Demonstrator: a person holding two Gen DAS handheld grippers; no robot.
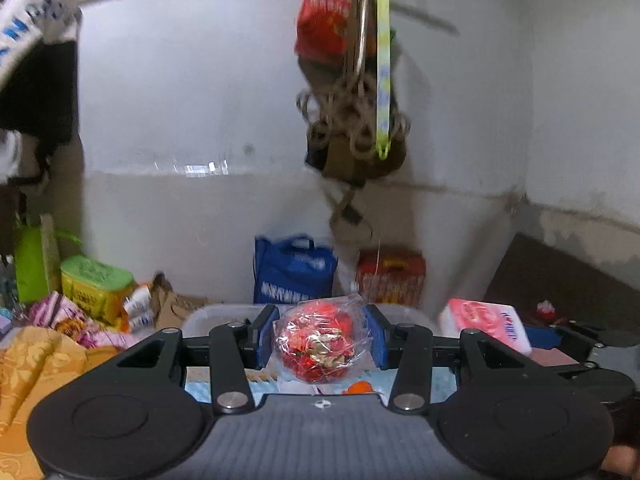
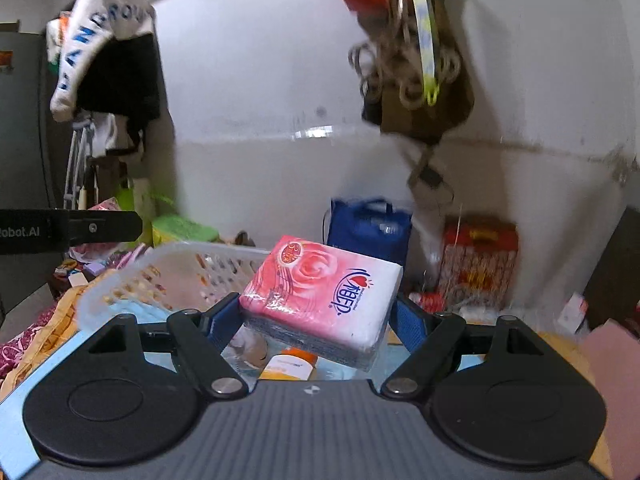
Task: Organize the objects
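My left gripper (image 1: 320, 338) is shut on a red ball wrapped in clear plastic (image 1: 320, 344), held up just in front of a translucent white basket (image 1: 224, 314). My right gripper (image 2: 320, 312) is shut on a pink tissue pack (image 2: 324, 296), held tilted beside the same basket (image 2: 176, 272), which lies to its left. The tissue pack (image 1: 486, 324) also shows at the right of the left wrist view. The left gripper's side (image 2: 68, 230) shows at the left edge of the right wrist view. An orange-capped bottle (image 2: 290, 364) lies below the tissue pack.
A blue bag (image 1: 294, 270) and a red box (image 1: 390, 278) stand against the white wall. A green box (image 1: 94, 284) and patterned cloth (image 1: 36, 364) lie at the left. Bags and rope (image 1: 356, 92) hang from above. Clothes (image 2: 104, 52) hang at the left.
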